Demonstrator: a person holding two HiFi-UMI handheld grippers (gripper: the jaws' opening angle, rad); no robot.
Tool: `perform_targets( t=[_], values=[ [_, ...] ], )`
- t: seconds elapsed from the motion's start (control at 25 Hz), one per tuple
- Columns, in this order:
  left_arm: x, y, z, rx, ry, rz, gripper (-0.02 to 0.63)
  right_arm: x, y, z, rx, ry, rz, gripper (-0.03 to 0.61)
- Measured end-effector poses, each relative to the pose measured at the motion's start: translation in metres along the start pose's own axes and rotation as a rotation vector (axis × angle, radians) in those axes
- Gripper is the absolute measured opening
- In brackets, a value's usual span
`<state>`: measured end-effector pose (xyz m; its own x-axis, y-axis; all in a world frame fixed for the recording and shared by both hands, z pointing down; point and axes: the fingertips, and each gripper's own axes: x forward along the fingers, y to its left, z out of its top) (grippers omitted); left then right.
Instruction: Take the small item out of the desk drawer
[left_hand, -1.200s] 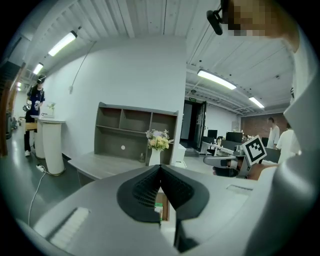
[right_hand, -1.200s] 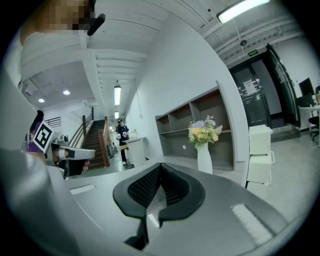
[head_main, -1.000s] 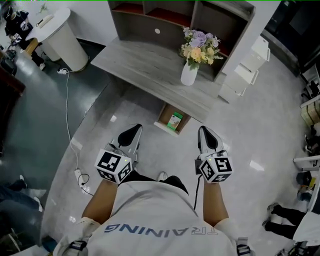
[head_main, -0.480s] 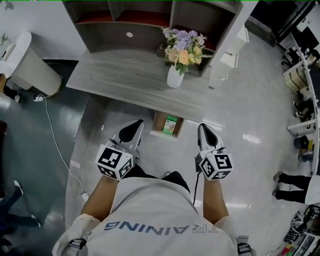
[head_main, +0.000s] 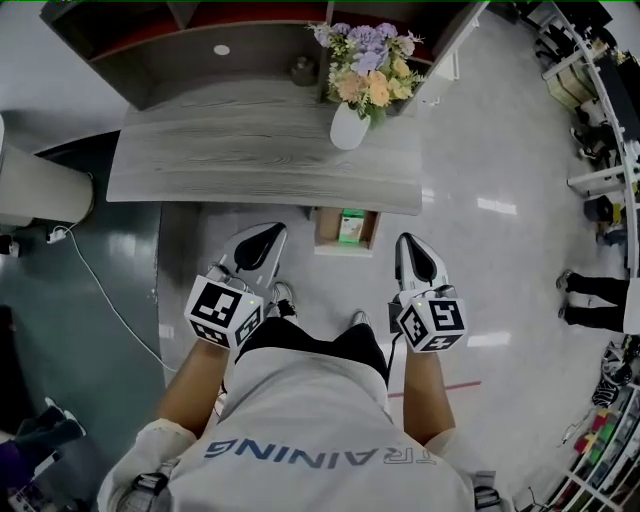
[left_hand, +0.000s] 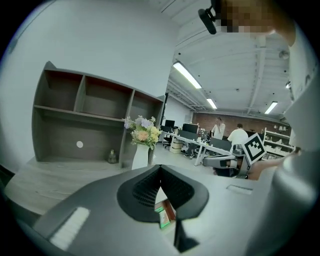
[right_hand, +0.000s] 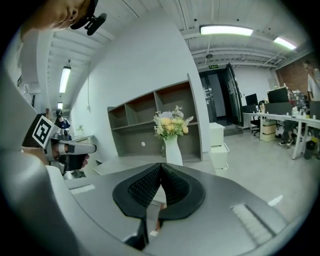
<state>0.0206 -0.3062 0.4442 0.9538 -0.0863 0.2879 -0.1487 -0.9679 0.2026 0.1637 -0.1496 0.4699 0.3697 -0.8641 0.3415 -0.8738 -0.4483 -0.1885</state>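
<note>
Right now your left gripper (head_main: 270, 235) hangs in front of the desk (head_main: 250, 165), jaws pressed together tip to tip with nothing between them, nose aimed toward about 1 o'clock in the head view. The drawer (head_main: 326, 232) stands pulled open under the desk's near edge, between your two tools, its length running 12 to 6 toward you. The small item (head_main: 350, 226), a green-faced packet, lies inside it with its long side on that same 12-to-6 line, directly below the flower vase (head_main: 348, 128) on the desktop. From the left tool it sits at roughly 3 o'clock; from your right gripper (head_main: 405, 243), also closed and empty, it sits at about 10 o'clock. The right one looks nearer, so that is probably the hand to lead with. Either tool is well apart from the packet and must open before it can straddle the short sides.
</note>
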Motion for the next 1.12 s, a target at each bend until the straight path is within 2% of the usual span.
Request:
perform_targets(
  t=[0.2, 0.52, 0.6, 0.84, 1.0, 1.12],
  values=[
    [0.012, 0.003, -0.013, -0.008, 0.041, -0.035, -0.002, 0.005, -0.001, -0.018, 0.031, 0.032, -0.032, 0.015],
    [0.030, -0.023, -0.024, -0.030, 0.058, 0.006, -0.002, 0.008, -0.036, -0.044, 0.034, 0.084, -0.011, 0.022],
    [0.034, -0.027, -0.029, -0.031, 0.069, 0.013, -0.002, 0.014, -0.040, -0.059, 0.042, 0.119, -0.006, 0.081],
    [0.037, -0.031, -0.042, -0.045, 0.096, 0.018, -0.002, 0.032, -0.042, -0.101, 0.029, 0.229, -0.022, 0.332],
    [0.038, -0.026, -0.047, -0.058, 0.105, 0.022, -0.002, 0.033, -0.040, -0.110, 0.021, 0.249, -0.027, 0.410],
    [0.038, -0.026, -0.048, -0.063, 0.108, 0.017, -0.002, 0.032, -0.037, -0.115, 0.021, 0.267, -0.022, 0.495]
  ],
)
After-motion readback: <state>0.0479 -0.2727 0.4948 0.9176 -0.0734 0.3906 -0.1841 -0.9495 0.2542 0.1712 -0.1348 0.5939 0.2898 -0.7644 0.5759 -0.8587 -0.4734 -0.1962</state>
